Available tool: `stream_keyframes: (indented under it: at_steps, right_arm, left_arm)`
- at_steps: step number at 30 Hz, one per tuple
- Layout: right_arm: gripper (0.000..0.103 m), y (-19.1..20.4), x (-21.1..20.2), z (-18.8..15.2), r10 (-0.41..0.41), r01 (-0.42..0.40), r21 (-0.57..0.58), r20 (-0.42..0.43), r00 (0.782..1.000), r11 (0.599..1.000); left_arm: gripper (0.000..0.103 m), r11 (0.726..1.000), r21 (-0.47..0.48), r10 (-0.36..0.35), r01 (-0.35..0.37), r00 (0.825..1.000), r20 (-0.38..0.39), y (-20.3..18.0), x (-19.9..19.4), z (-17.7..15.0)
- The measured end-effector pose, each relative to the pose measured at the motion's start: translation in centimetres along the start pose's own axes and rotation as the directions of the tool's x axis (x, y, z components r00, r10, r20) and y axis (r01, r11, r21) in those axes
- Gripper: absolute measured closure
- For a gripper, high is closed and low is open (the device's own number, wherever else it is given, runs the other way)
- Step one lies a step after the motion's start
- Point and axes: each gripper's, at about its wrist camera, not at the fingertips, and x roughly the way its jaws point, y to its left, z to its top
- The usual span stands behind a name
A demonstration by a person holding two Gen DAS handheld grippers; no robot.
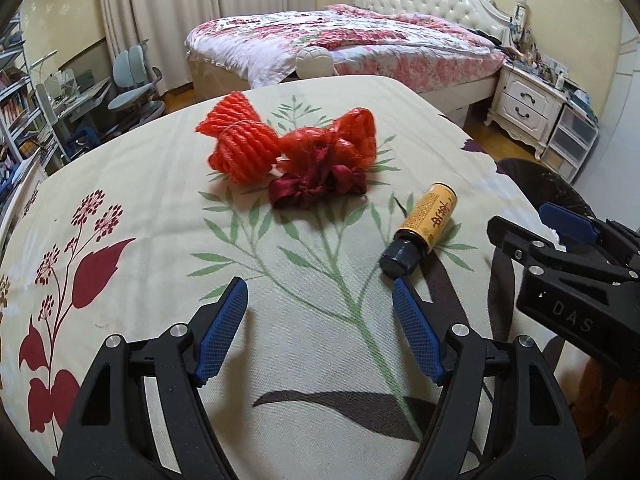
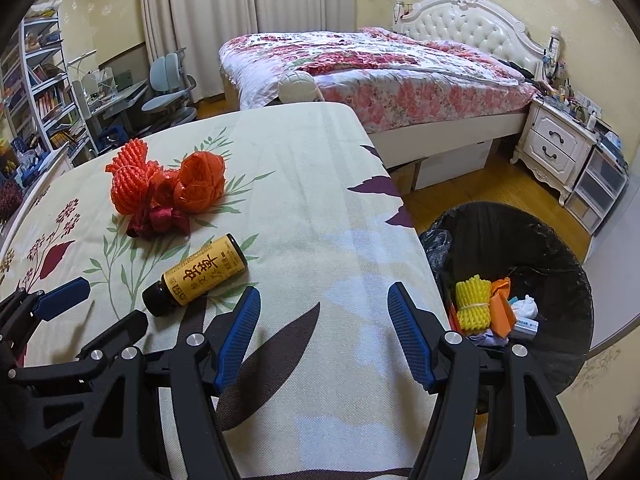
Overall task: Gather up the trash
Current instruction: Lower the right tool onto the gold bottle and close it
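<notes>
On the floral tablecloth (image 1: 160,184) lie a red foam net roll (image 1: 240,148), a crumpled red net (image 1: 340,140), a dark red scrunchie (image 1: 316,188) and a small brown bottle with a yellow label (image 1: 424,228). My left gripper (image 1: 320,300) is open and empty, just short of the bottle's cap. My right gripper (image 2: 322,308) is open and empty over the table's right edge; the bottle (image 2: 200,276) lies to its left. The red pile (image 2: 160,188) sits farther back. A black-lined trash bin (image 2: 560,264) holds a yellow foam net (image 2: 472,304) and scraps.
The right gripper's body (image 1: 576,280) shows at the right of the left wrist view. A bed (image 2: 380,64), a white nightstand (image 2: 556,140), blue desk chairs (image 2: 168,88) and bookshelves (image 2: 40,80) stand behind the table. The bin stands on the wood floor (image 2: 432,204) by the table's right edge.
</notes>
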Motion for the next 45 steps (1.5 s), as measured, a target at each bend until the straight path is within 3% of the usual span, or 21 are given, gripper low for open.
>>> stream_keyframes:
  at_steps: [10, 15, 24, 36, 42, 45]
  right_arm:
    - [0.033, 3.3, 0.1, 1.2, 0.061, -0.061, -0.003, -0.002, 0.998, 0.998]
    - [0.031, 5.1, 0.9, 1.5, 0.051, -0.051, -0.015, -0.017, 0.999, 0.999]
    - [0.027, 5.6, 1.0, 1.3, -0.002, 0.002, -0.031, -0.012, 1.000, 1.000]
    - [0.028, 6.0, 1.2, 0.7, 0.002, -0.003, -0.030, -0.029, 1.000, 1.000]
    - [0.053, 6.8, 1.3, 1.2, 0.031, -0.032, -0.063, -0.024, 0.999, 0.997]
    - [0.073, 7.4, 1.6, 1.0, 0.050, -0.052, -0.093, -0.031, 0.998, 0.994]
  left_arm:
    - [0.030, 0.993, -0.087, 0.074, -0.074, 0.997, 0.002, 4.4, -0.7, -0.6]
    - [0.030, 0.989, -0.121, 0.090, -0.088, 0.996, 0.016, 6.2, -1.3, -0.9]
    - [0.030, 0.985, -0.160, 0.065, -0.062, 0.998, 0.016, 7.7, -1.2, -1.2]
    - [0.030, 0.984, -0.174, 0.049, -0.046, 0.999, 0.011, 8.0, -1.0, -1.3]
    - [0.030, 0.985, -0.163, 0.055, -0.053, 0.998, 0.010, 7.5, -0.7, -1.0]
    - [0.030, 0.986, -0.160, 0.055, -0.053, 0.998, 0.011, 7.3, -0.6, -0.8]
